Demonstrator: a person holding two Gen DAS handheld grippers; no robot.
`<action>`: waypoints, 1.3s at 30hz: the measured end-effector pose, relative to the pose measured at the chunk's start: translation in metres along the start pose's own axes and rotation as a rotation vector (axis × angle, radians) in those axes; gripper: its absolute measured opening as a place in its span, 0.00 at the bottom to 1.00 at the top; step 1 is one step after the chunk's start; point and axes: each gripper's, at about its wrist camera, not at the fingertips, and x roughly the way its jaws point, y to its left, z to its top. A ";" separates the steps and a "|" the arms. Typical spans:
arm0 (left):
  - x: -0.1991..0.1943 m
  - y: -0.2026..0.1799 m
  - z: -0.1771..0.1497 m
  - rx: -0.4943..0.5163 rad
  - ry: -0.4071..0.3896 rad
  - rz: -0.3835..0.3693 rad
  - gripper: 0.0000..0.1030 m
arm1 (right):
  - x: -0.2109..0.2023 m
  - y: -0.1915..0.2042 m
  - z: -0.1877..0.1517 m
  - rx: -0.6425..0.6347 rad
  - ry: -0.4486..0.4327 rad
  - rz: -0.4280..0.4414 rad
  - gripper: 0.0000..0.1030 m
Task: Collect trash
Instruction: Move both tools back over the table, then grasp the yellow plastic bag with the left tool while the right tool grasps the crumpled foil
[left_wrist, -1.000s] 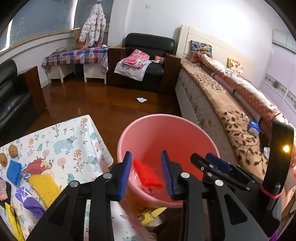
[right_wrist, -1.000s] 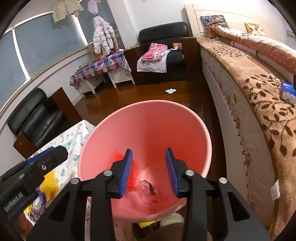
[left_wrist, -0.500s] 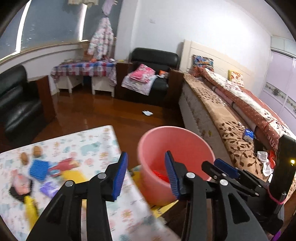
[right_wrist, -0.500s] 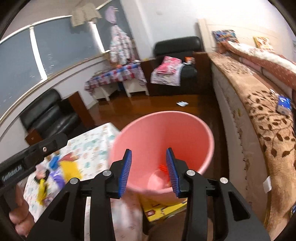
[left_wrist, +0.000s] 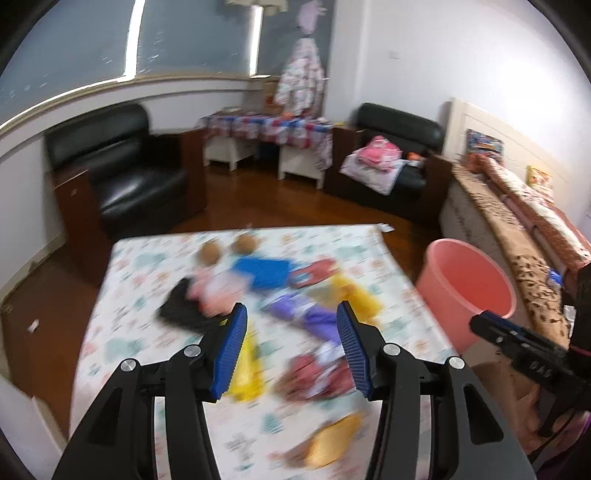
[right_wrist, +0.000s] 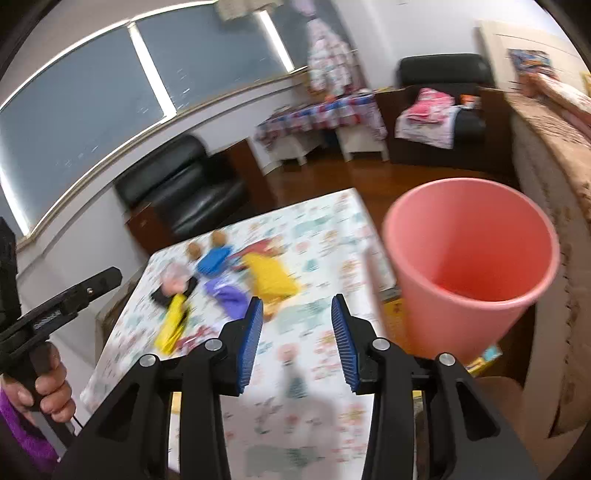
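A pink bucket (left_wrist: 466, 284) stands off the right edge of a table with a floral cloth (left_wrist: 122, 328); it also shows in the right wrist view (right_wrist: 469, 258). Several pieces of trash lie on the cloth, blurred: a blue piece (left_wrist: 264, 271), a yellow piece (right_wrist: 271, 275), a purple wrapper (left_wrist: 310, 314), a black piece (left_wrist: 181, 308) and a red wrapper (left_wrist: 317, 376). My left gripper (left_wrist: 291, 350) is open and empty above the trash. My right gripper (right_wrist: 297, 341) is open and empty over the cloth, left of the bucket.
A black armchair (left_wrist: 122, 173) stands beyond the table on the left. A second black chair with clothes (left_wrist: 391, 162) and a small covered table (left_wrist: 273, 129) stand at the back. A bed (left_wrist: 517, 229) runs along the right. The floor between is brown wood.
Both grippers have swung left and back from over the bucket to over the table. The bucket now sits at the right of both views. Both stay open.
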 end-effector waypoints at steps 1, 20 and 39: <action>0.000 0.009 -0.005 -0.008 0.010 0.012 0.48 | 0.006 0.007 -0.002 -0.012 0.024 0.022 0.38; 0.087 0.048 -0.038 -0.134 0.213 0.021 0.48 | 0.073 0.057 -0.025 -0.116 0.223 0.144 0.51; 0.076 0.044 -0.039 -0.148 0.194 -0.033 0.09 | 0.088 0.070 -0.038 -0.224 0.265 0.155 0.18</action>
